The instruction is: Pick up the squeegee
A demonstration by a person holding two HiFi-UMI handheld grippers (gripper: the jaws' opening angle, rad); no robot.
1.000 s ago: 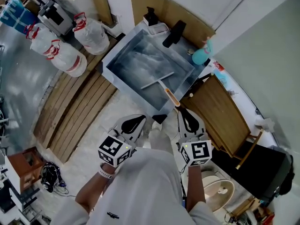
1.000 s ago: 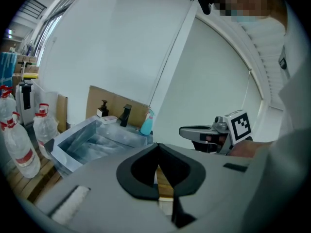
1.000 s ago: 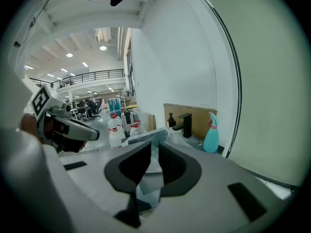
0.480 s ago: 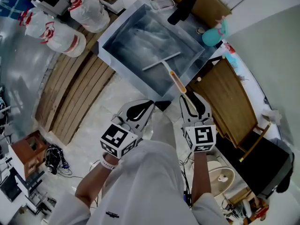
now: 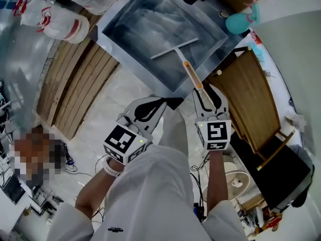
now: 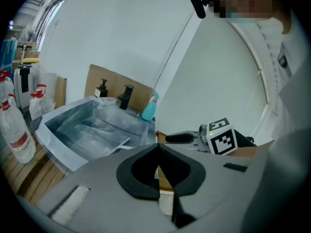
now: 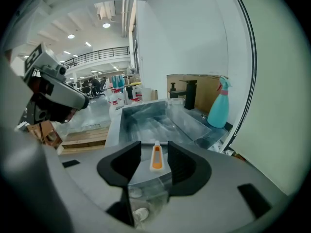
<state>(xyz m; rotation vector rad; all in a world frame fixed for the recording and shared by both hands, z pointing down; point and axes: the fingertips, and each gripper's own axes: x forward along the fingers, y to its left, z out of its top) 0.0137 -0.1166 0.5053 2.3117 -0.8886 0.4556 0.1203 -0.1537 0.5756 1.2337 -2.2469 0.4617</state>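
Squeegee (image 5: 186, 73) blade shows in head view; right gripper (image 7: 154, 152) frames only handle.

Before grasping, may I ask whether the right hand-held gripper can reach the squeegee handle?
Probably yes: the right hand-held gripper has just been opening its jaws; the orange squeegee handle lies unobstructed between them.

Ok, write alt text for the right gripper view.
The jaws of the right tool have just been opening and frame the orange handle of the squeegee, untouched. Beyond lies a steel sink, with a black faucet and a teal spray bottle at its far side.
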